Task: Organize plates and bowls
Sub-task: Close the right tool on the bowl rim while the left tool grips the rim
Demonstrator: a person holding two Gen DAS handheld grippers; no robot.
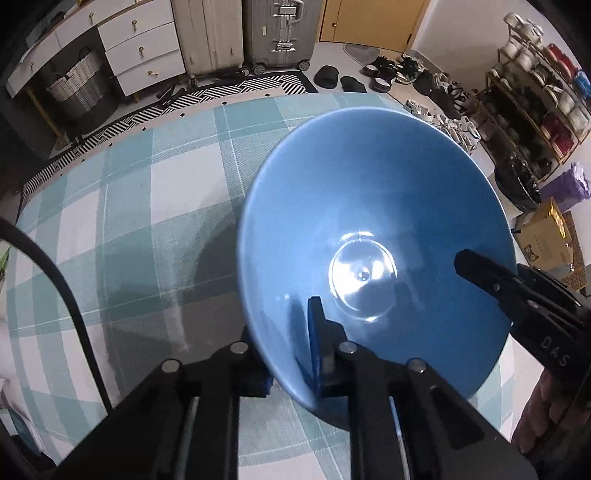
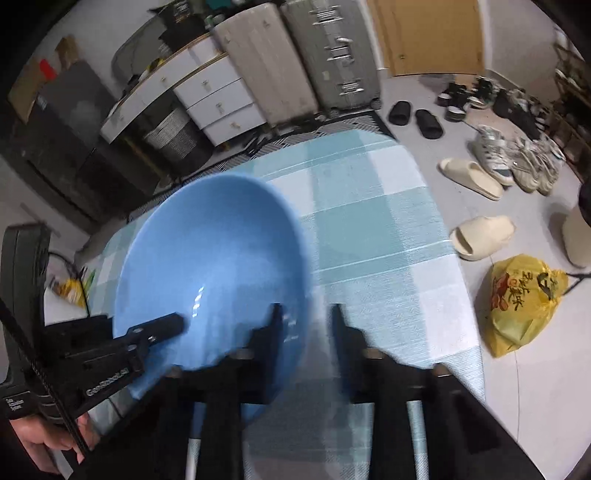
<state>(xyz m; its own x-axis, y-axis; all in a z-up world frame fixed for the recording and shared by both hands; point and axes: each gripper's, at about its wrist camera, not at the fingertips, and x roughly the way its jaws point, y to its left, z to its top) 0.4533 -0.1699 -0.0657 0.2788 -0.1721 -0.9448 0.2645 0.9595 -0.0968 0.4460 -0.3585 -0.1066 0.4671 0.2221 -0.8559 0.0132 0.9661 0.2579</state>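
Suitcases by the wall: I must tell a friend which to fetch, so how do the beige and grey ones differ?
The beige suitcase has a plain ribbed shell; the grey suitcase carries shiny metal latches. The beige one stands next to the drawers, the grey one nearer the door. Both stand upright, side by side.
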